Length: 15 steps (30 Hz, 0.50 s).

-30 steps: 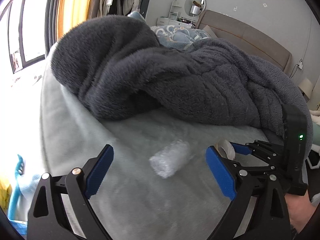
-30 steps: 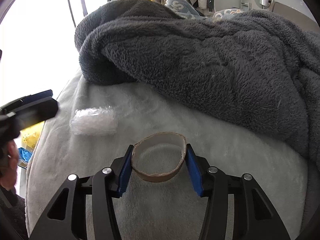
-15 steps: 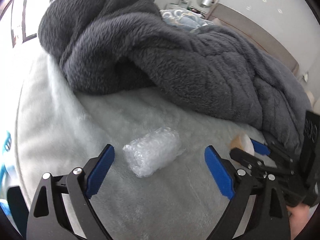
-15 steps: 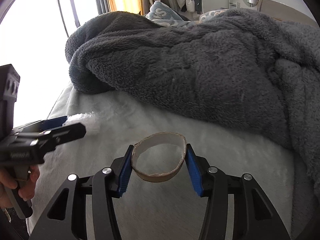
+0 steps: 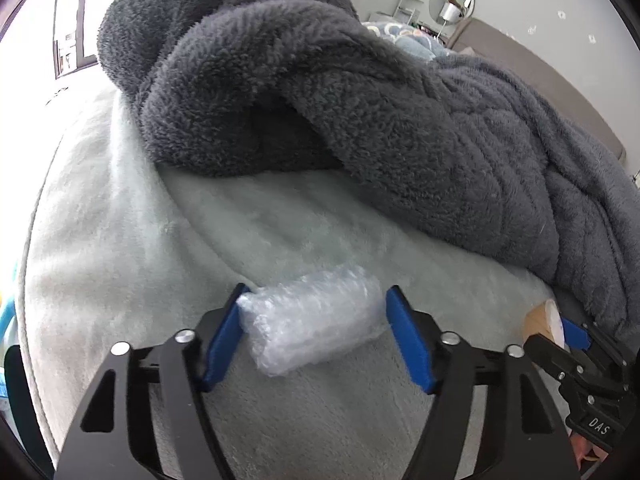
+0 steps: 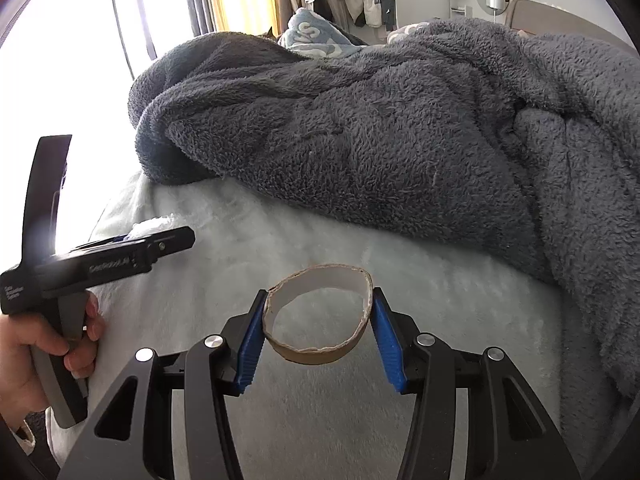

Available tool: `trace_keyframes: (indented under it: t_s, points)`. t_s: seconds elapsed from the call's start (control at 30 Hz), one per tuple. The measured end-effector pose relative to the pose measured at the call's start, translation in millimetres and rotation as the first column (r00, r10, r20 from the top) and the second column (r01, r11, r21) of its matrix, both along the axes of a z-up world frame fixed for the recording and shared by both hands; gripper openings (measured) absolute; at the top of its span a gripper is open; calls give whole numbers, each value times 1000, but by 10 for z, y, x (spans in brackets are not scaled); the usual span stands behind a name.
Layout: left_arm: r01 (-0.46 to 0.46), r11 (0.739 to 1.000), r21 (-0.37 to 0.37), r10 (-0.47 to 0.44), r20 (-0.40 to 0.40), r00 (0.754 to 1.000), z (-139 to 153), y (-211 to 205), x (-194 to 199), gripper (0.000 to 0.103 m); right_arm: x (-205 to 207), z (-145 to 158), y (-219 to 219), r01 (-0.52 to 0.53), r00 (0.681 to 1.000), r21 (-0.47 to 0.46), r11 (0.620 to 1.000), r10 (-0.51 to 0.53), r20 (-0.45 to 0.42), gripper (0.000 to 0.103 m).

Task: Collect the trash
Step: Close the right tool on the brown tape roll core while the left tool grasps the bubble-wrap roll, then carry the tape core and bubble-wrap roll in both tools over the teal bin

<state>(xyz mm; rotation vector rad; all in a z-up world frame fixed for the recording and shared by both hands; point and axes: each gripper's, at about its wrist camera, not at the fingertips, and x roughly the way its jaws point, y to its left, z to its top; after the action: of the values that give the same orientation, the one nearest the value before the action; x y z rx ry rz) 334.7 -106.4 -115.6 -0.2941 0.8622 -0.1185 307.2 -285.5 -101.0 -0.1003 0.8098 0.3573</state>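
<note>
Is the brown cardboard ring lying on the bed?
No, the cardboard ring is pinched between the right gripper's blue pads.

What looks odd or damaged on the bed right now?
The cardboard ring clamped in the right tongs is squashed oval with a ragged edge. The heaped dark blanket is rumpled. Nothing spilled.

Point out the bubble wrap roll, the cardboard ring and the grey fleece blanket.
bubble wrap roll (image 5: 316,320): left wrist view, middle of its side.
cardboard ring (image 6: 316,354): right wrist view, near outer wall.
grey fleece blanket (image 6: 400,140): right wrist view, middle fold.
</note>
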Motion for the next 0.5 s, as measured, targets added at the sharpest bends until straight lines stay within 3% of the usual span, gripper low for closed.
trace_keyframes:
  t_s: [0.2, 0.5]
  points:
    - [-2, 998, -62, 5, 49, 999, 24, 157, -121, 65, -36, -30, -44, 20, 1000, 9, 1000, -20, -16, 51]
    - [11, 996, -86, -1, 120, 993, 178, 346, -557, 65, -178, -33, -234, 124, 991, 100, 987, -118, -71, 51]
